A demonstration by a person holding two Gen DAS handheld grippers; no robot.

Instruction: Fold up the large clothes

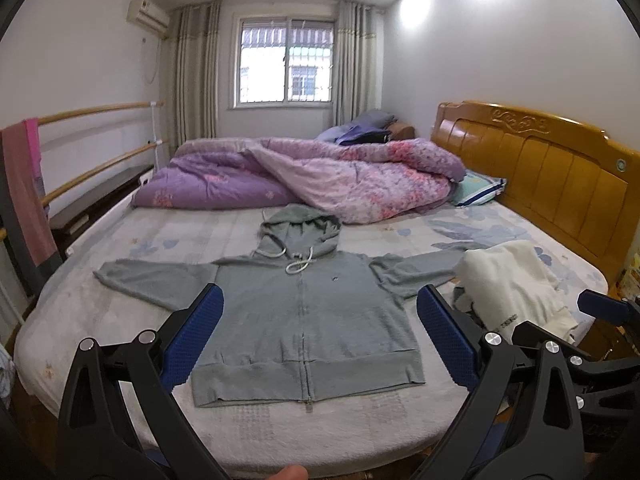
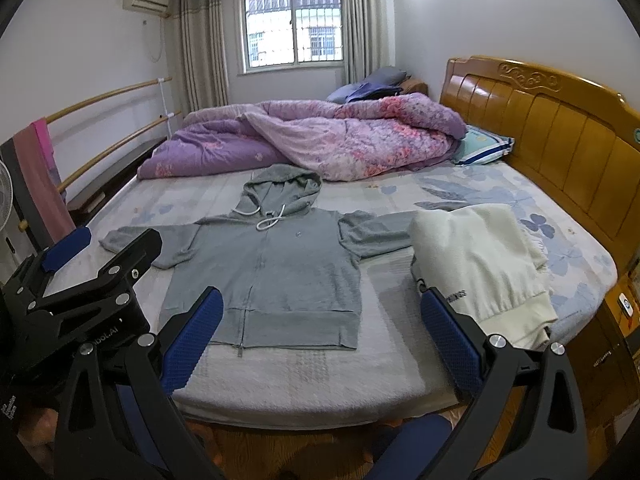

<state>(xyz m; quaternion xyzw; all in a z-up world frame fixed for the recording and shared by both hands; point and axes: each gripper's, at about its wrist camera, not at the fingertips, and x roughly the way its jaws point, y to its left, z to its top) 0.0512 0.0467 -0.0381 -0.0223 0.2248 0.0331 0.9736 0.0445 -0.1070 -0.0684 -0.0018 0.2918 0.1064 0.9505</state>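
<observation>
A grey hoodie (image 1: 304,320) lies flat on the bed (image 1: 120,240), zipper up, sleeves spread, hood toward the purple quilt (image 1: 320,176). Both tools hang above the near bed edge with fingers wide apart and empty: the left tool (image 1: 318,336) is centred over the hoodie's body, the right tool (image 2: 322,340) over its right hem. A cream garment (image 2: 480,264) covers the hoodie's right cuff.
</observation>
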